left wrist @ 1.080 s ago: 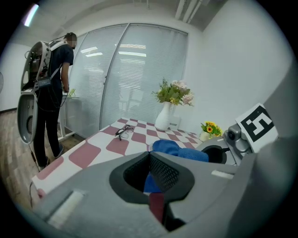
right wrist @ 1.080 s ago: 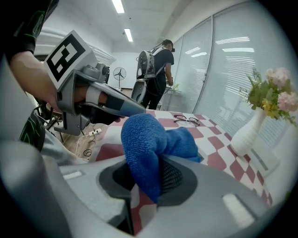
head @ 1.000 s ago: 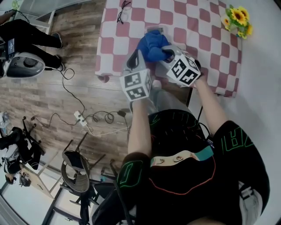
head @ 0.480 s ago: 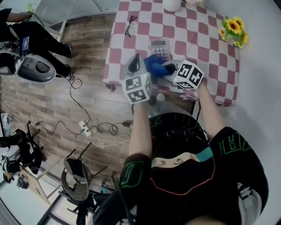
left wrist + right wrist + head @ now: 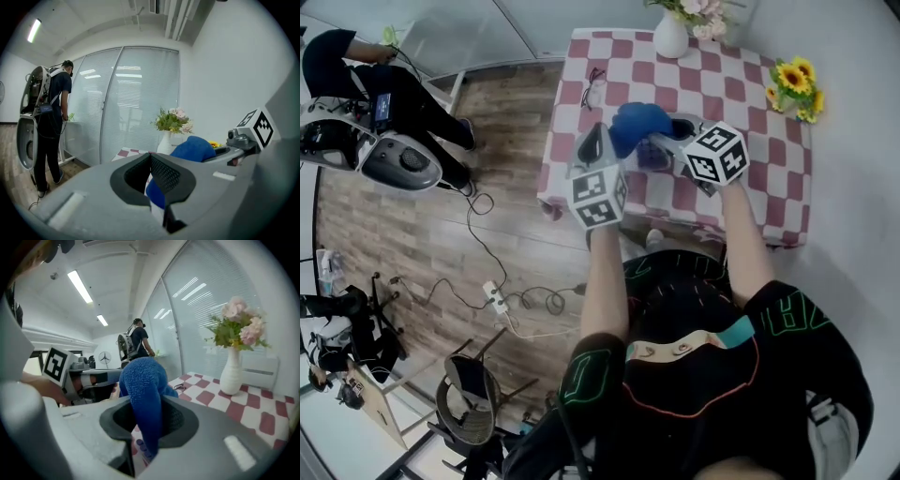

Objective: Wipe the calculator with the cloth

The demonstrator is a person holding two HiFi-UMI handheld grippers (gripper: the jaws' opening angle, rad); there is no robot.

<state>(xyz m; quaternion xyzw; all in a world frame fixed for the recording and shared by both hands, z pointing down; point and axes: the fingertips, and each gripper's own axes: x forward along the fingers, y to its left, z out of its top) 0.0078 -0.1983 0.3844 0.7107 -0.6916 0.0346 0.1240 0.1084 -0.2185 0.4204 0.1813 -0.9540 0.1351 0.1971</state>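
Blue cloth (image 5: pixel 140 390) pinched in right gripper (image 5: pixel 149 425) fingers overhangs the calculator (image 5: pixel 654 157) by the tabletop (image 5: pixel 769 192) edge; left gripper (image 5: pixel 152 183) fingers, narrow and seemingly empty, brace nothing, so wiping may shove it off.

Tongs (image 5: pixel 150 157) closed, blue cloth (image 5: pixel 194 149) beyond

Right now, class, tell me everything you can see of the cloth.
The cloth is deep blue, with a short fuzzy nap like microfibre. It is bunched into a rounded lump, one fold hanging down between the jaws of the right gripper, which are shut on it. The head view shows it over the checked table. Whether it touches anything below is hidden.
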